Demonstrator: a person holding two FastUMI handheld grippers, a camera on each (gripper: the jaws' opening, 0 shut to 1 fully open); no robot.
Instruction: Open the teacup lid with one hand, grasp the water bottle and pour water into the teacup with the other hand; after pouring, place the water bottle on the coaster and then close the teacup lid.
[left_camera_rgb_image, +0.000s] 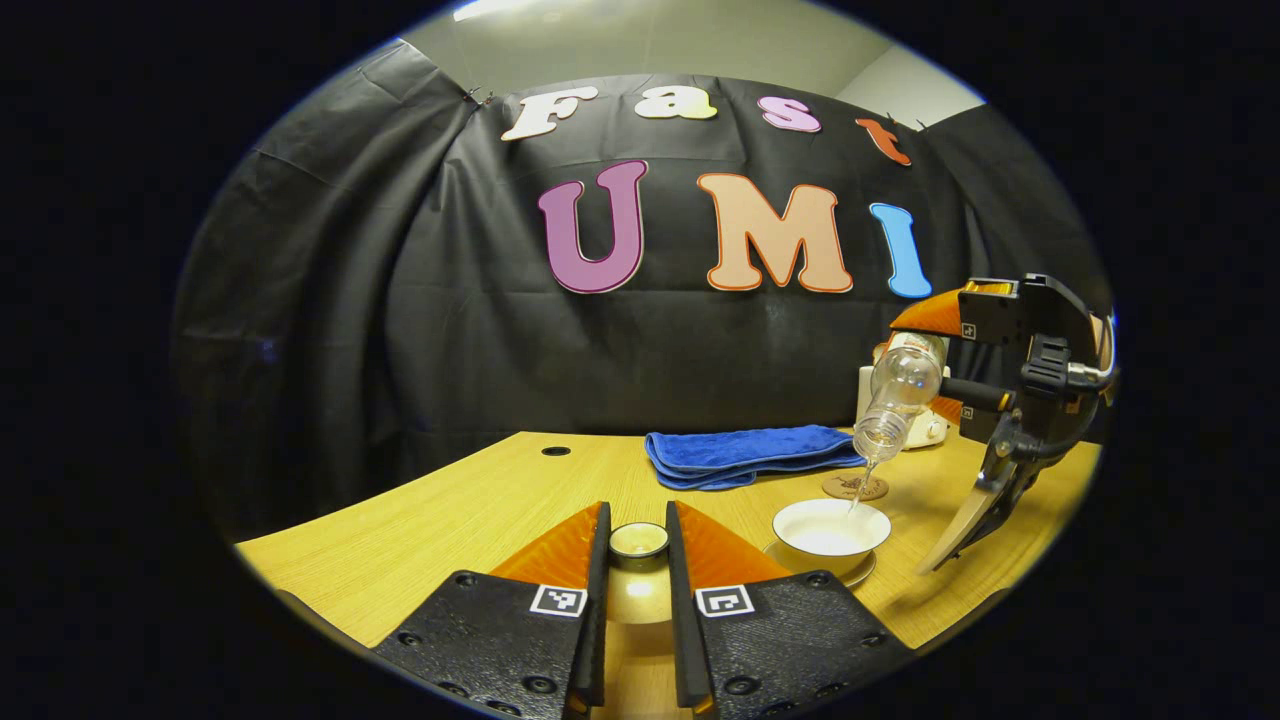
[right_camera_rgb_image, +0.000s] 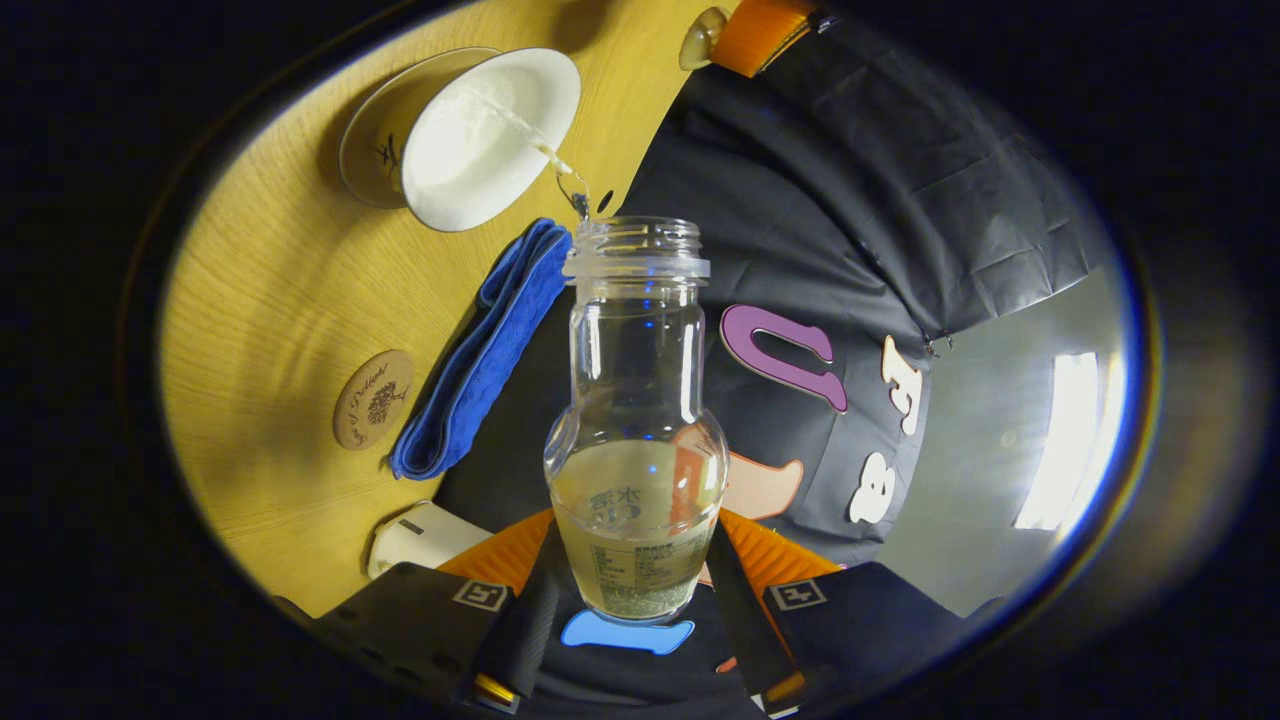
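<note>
While the wooden table (left_camera_rgb_image: 450, 520) stretches wide and bare toward its left edge, with a small round hole near the far side, most things crowd its right half. Along the far side a folded blue towel (left_camera_rgb_image: 745, 455) lies flat, and a white box-like object (right_camera_rgb_image: 415, 535) sits to its right, partly hidden. Held high at the right, the right gripper (left_camera_rgb_image: 985, 400) pinches the water bottle (left_camera_rgb_image: 895, 400) between both fingers, tilted mouth-down; in the right gripper view the fingers press the bottle's lower body on either side, and its label carries print too small to read. A thin stream of water (left_camera_rgb_image: 858, 495) runs from the bottle mouth into the white teacup (left_camera_rgb_image: 830, 530), which stands open on its saucer (left_camera_rgb_image: 860, 575) near the front right. Just beyond the cup lies the round coaster (left_camera_rgb_image: 855, 487), bare, with a tree-like mark and cursive writing I cannot make out. At the near edge the left gripper (left_camera_rgb_image: 638, 560) grips the teacup lid (left_camera_rgb_image: 638, 542) between its fingers, lifted left of the cup and apart from it.
</note>
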